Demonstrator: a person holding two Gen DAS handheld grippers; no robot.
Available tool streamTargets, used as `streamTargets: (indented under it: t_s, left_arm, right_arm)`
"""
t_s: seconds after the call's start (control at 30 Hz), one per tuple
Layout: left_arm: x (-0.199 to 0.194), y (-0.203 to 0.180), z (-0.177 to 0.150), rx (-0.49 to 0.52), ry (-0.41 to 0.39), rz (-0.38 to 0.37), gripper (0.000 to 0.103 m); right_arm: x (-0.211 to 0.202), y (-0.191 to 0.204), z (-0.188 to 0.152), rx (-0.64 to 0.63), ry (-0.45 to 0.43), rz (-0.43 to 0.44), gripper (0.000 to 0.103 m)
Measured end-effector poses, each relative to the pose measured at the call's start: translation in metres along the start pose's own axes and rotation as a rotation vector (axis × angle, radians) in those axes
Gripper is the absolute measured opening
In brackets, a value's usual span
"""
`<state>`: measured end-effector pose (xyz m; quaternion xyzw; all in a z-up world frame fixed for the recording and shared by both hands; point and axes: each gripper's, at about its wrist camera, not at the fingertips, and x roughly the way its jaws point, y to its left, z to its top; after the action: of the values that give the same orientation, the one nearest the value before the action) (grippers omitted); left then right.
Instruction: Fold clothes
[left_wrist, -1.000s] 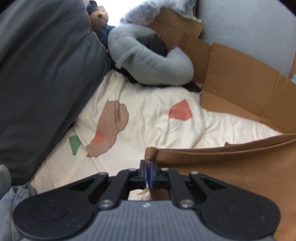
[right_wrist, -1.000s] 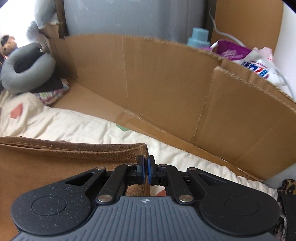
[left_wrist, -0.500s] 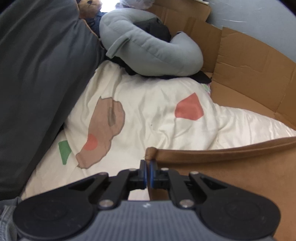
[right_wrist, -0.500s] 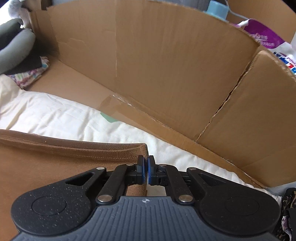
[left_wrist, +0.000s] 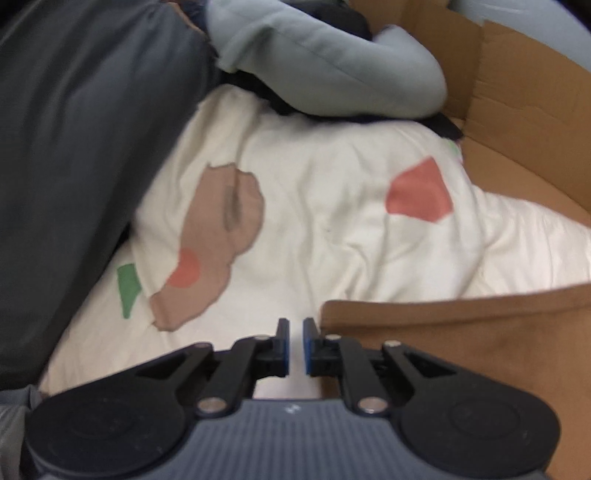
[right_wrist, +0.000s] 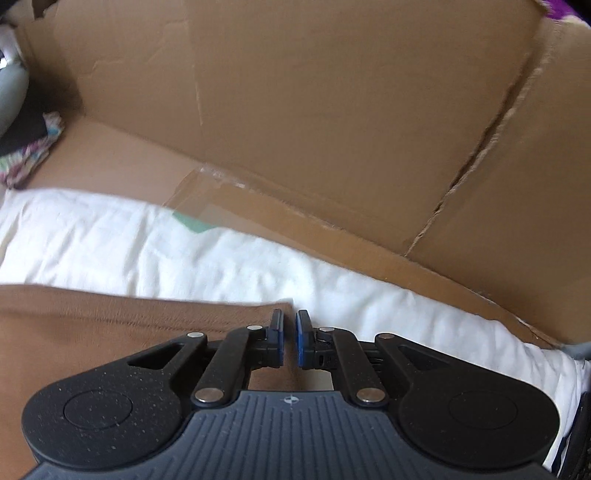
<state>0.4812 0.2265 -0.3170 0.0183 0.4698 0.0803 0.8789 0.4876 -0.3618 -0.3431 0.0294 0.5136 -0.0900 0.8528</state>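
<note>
- Left tool: pads parted a little, jaws just been opening, nothing between them. Brown garment corner sat just right of the right pad, let go, not pinched.
- Right tool: same story, jaws just been opening, narrow gap. Garment's other corner lay at/under the left pad; prob. released too, no cloth seen in the gap.
- Both tools at opposite corners of one edge, w/ that edge stretched fairly straight between them. Likely reason: edge carried over as a fold & laid flat, then dropped at both ends together so corners stayed square.
- Garment lay spread on the bed, on a white duvet w/ brown, red & green patches. Fold looked set down; further folds prob. left to do.
- Surface soft & rumpled, so cloth could creep or wrinkle when pressed.
- Cardboard sheet stood behind the bed like a wall, creased & torn along one seam.
- Grey cushion at bed's far end, on top of smth dark.
- Large dark grey fabric mass along the left side, w/ a patterned cloth by the cardboard corner.
</note>
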Motion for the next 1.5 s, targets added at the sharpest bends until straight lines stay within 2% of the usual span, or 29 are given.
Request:
streamTargets:
  t_s: [0.2, 0.27, 0.37, 0.5, 0.63, 0.8, 0.9, 1.0, 1.17, 1.27, 1.43, 1.5]
  left_arm:
    - [-0.025, 0.000, -0.002, 0.053, -0.030, -0.025, 0.013]
    - [-0.034, -0.004, -0.005, 0.081, -0.035, -0.037, 0.022]
    - [-0.048, -0.009, -0.011, 0.107, -0.051, -0.062, 0.027]
    - [-0.061, -0.021, -0.025, 0.141, -0.067, -0.102, 0.027]
    - [-0.049, -0.029, -0.046, 0.152, -0.029, -0.124, 0.027]
    - [-0.028, -0.029, -0.067, 0.135, 0.001, -0.122, 0.027]
    - [-0.019, -0.027, -0.073, 0.144, -0.006, -0.107, 0.024]
    - [-0.015, -0.026, -0.076, 0.184, -0.011, -0.068, 0.024]
    - [-0.028, -0.022, -0.070, 0.185, -0.028, -0.064, 0.023]
    - [-0.044, -0.026, -0.069, 0.168, -0.049, -0.117, 0.029]
    - [-0.068, -0.050, -0.078, 0.145, -0.022, -0.247, 0.035]
    - [-0.080, -0.062, -0.087, 0.139, -0.027, -0.294, 0.043]
  right_arm:
    - [-0.024, -0.017, -0.001, -0.006, -0.049, 0.048, 0.007]
    - [-0.033, -0.022, -0.003, -0.009, -0.064, 0.066, 0.007]
    - [-0.043, -0.025, -0.006, -0.033, -0.075, 0.092, 0.007]
    - [-0.053, -0.023, -0.018, -0.069, -0.095, 0.144, 0.007]
    - [-0.049, -0.012, -0.037, -0.112, -0.091, 0.183, 0.007]
    - [-0.029, 0.001, -0.061, -0.187, -0.042, 0.178, 0.007]
    - [-0.021, 0.001, -0.071, -0.218, -0.027, 0.158, 0.011]
    - [-0.021, -0.003, -0.072, -0.220, -0.026, 0.152, 0.011]
    - [-0.038, -0.009, -0.067, -0.234, -0.063, 0.124, 0.012]
    - [-0.053, -0.011, -0.069, -0.252, -0.084, 0.158, 0.012]
    - [-0.076, -0.002, -0.086, -0.287, -0.076, 0.230, 0.018]
    - [-0.084, 0.005, -0.096, -0.310, -0.068, 0.254, 0.019]
